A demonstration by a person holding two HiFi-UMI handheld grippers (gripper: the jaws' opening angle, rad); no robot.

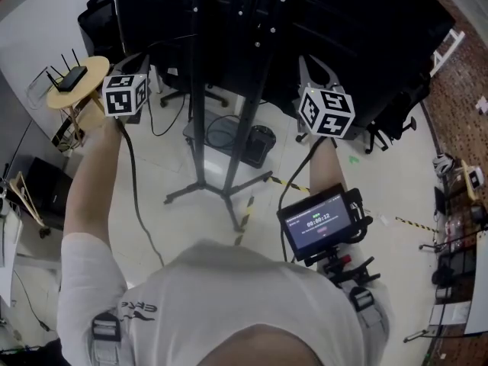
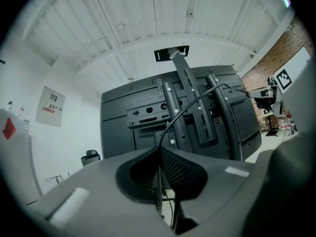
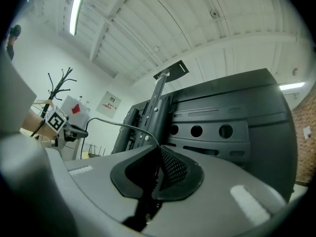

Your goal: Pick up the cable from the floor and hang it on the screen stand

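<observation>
Head view has both grippers raised at the back of the screen stand (image 1: 200, 128), the left gripper (image 1: 139, 61) to the left of its posts and the right gripper (image 1: 316, 73) to their right, both well above the floor (image 1: 175, 170). Left gripper view shows its jaws pressed together on the thin black cable (image 2: 197, 98), which rises from the pinch and arcs right across the posts toward the other gripper. Right gripper view shows the same: jaws pinching the cable, which curves off to the left. The pick-up looks done, with the cable strung between the two grippers. Hanging is left, and whether the cable touches the stand yet I cannot tell.
</observation>
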